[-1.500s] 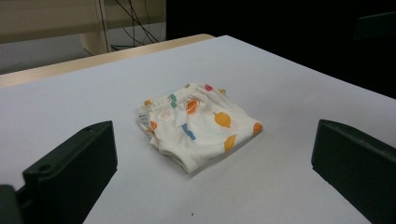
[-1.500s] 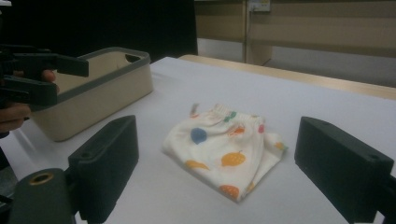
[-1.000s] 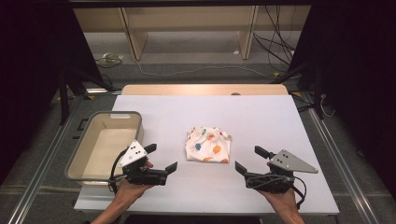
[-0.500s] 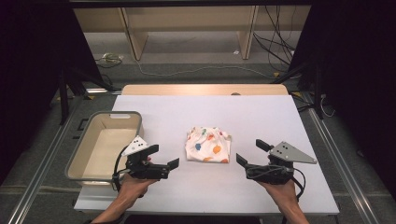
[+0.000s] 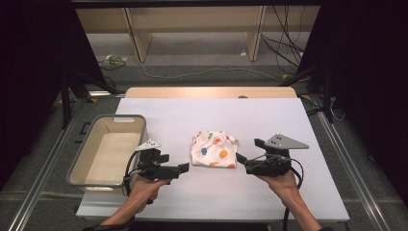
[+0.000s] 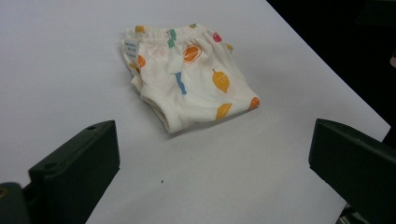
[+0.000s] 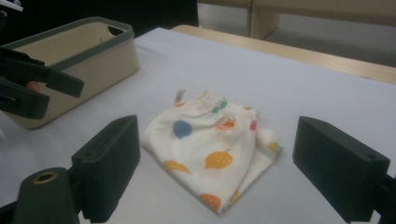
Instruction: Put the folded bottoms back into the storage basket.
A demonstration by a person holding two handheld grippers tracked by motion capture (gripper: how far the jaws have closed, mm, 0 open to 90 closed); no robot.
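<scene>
Folded white cotton garment printed with orange and blue fruit (image 5: 214, 149): lies flat at the middle of the white tabletop (image 5: 211, 110), between both tools, long axis running left to right. Left gripper (image 5: 179, 169): jaws wide apart, empty, just near-left of the garment. Right gripper (image 5: 242, 161): jaws wide apart, empty, close at its right edge, seemingly the nearer. Beige plastic bin with grey rim (image 5: 82, 161): far left, empty.
</scene>
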